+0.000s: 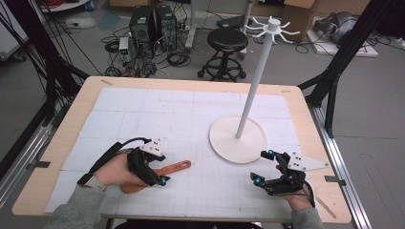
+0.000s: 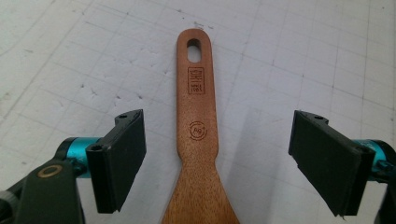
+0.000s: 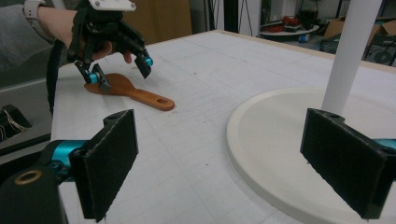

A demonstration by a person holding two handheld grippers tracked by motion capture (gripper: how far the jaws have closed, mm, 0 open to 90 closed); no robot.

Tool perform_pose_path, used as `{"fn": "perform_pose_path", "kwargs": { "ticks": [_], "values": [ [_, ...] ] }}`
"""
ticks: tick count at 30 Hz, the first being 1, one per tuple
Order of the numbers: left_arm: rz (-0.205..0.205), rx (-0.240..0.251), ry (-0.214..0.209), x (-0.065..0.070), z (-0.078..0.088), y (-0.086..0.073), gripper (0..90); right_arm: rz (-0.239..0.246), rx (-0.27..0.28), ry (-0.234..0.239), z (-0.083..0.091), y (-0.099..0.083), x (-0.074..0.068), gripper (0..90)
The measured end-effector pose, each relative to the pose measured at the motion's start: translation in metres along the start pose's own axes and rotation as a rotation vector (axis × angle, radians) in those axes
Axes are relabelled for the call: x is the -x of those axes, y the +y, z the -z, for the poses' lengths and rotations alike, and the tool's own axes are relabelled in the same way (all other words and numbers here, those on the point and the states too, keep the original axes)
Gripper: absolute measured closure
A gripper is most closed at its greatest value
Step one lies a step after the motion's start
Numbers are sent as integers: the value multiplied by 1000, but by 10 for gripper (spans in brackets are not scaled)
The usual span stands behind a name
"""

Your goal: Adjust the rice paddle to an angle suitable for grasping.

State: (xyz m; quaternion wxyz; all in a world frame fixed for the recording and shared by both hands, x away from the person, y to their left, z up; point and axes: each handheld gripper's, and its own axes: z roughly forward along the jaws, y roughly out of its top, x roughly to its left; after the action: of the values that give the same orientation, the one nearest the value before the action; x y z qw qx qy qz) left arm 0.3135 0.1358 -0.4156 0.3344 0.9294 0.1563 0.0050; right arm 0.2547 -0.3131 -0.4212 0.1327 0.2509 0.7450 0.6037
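While the left gripper (image 1: 154, 170) hangs with its jaws wide apart and nothing held, the wooden spatula (image 1: 160, 174) lies flat on the gridded white mat (image 1: 191, 119) between them, untouched by either pad (image 2: 119, 161). Seen along the left gripper view, its handle (image 2: 196, 100) runs straight away from the gripper, hanging hole at the far end, the blade broadening toward the camera. A good pick here likely means lowering until the pads bracket the handle's edges just above where it flares, keeping the jaws square to the wood so it does not twist on closing. Because the spatula lies thin and flat, the fingertips must nearly touch the mat before they close. The right gripper (image 1: 269, 168) rests near the table's front right corner, also open and empty, just beside the round base (image 1: 229, 143) of the white hook stand (image 1: 258, 71), whose hooks look like the handle hole's probable destination.
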Motion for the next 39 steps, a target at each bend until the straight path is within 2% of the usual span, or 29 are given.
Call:
{"fn": "perform_pose_path", "kwargs": {
  "ticks": [6, 8, 15, 19, 23, 36, 39],
  "values": [
    [24, -42, 25, -6, -11, -2, 271, -6, 0, 5, -2, 0, 2, 98],
    [13, -55, 28, -6, -13, -1, 291, -6, 2, 7, -3, 0, 2, 99],
    [11, -56, 39, -9, -12, 0, 409, -9, 7, 8, -2, 0, 3, 99],
    [-20, -62, 53, -10, -10, -1, 480, -11, 3, 7, -2, 0, 3, 98],
    [-34, -59, 68, -8, -11, 0, 494, -11, 1, 6, -2, 0, 2, 99],
    [-77, -51, 66, -1, -14, 1, 608, -8, -6, 2, -1, 0, 2, 99],
    [-72, -53, 59, -1, -14, 1, 636, -9, -3, 2, -1, 0, 2, 98]
  ]
}}
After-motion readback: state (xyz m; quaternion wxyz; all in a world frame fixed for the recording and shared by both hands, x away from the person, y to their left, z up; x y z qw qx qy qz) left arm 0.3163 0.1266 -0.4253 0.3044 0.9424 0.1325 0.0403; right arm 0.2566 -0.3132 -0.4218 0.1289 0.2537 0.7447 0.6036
